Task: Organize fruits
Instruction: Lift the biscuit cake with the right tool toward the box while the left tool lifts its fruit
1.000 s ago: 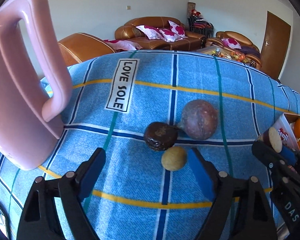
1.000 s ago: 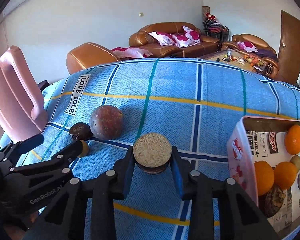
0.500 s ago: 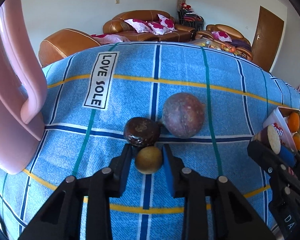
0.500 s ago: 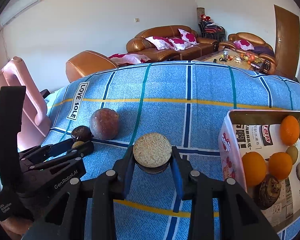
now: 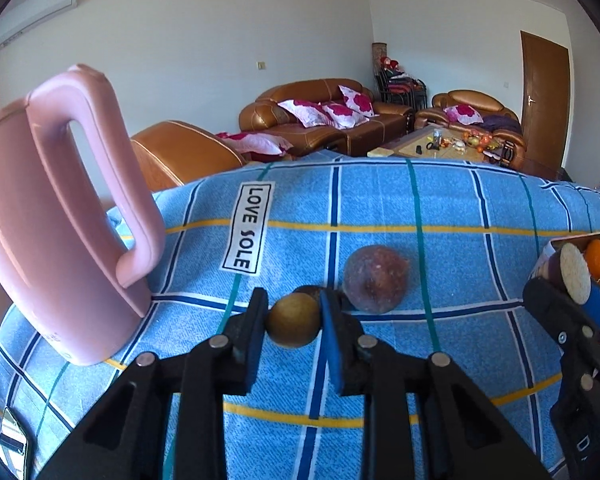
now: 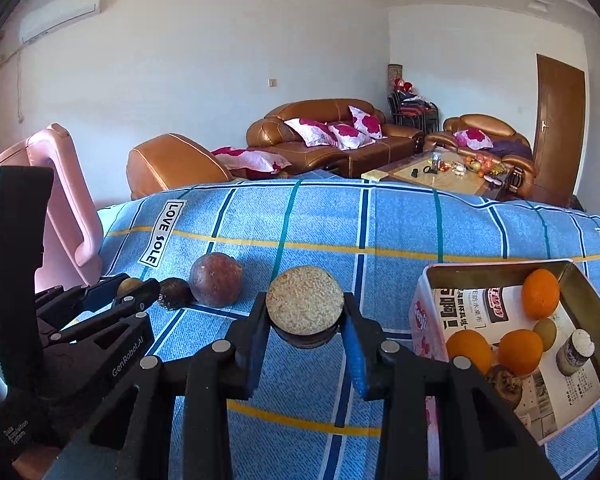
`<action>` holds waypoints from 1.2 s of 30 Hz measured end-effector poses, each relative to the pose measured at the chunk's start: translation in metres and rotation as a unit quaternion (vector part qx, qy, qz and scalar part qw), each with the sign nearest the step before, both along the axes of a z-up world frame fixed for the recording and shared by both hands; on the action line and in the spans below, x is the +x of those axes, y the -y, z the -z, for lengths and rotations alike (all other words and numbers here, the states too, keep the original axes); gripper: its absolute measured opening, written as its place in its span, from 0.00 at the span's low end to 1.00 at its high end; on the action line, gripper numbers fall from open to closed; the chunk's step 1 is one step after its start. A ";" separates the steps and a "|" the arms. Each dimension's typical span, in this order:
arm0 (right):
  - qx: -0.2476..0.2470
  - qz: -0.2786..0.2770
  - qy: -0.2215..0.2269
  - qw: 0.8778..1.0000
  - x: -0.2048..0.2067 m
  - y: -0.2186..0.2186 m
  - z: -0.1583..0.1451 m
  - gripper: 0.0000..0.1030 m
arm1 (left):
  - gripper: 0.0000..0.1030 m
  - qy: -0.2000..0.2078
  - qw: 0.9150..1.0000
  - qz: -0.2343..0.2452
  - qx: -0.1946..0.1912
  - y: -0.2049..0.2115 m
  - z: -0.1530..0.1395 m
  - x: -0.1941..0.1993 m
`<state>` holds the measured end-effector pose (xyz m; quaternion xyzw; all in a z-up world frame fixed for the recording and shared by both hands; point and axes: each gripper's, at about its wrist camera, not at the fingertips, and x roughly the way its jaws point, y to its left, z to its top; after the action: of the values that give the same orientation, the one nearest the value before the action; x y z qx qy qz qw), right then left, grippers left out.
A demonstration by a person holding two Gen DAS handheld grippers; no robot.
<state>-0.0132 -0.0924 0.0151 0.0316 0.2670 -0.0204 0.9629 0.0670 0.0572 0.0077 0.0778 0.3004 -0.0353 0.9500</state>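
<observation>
Clamping a small tan round fruit [image 5: 293,326] between its blue pads, the left claw [image 5: 293,322] held it above the blue checked cloth [image 5: 380,208] covering the desk, with a dark wrinkled fruit [image 6: 175,293] and a larger reddish-brown fruit [image 5: 377,279] lying just beyond it. A pink jug [image 5: 56,216] stood close on the left. The right claw [image 6: 305,320] was closed on a brown cylindrical piece with a pale grainy top [image 6: 305,305], near a pink tin box [image 6: 424,312] holding three oranges [image 6: 520,351], a small green fruit and a little jar.
</observation>
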 end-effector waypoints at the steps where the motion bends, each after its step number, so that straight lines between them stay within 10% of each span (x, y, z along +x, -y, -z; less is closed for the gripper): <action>1: -0.005 0.002 0.005 1.000 -0.003 -0.001 -0.001 0.36 | 0.27 0.010 1.000 0.000 0.006 0.001 -0.002 -0.003; 36: -0.032 0.019 0.038 0.999 -0.051 0.008 -0.005 0.36 | 0.27 0.074 0.997 -0.006 -0.018 0.010 -0.012 -0.068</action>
<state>-0.0643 -0.1008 0.0206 0.0066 0.2285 -0.0456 0.9724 -0.0006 0.0470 0.0194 0.0618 0.2292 -0.0294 0.9710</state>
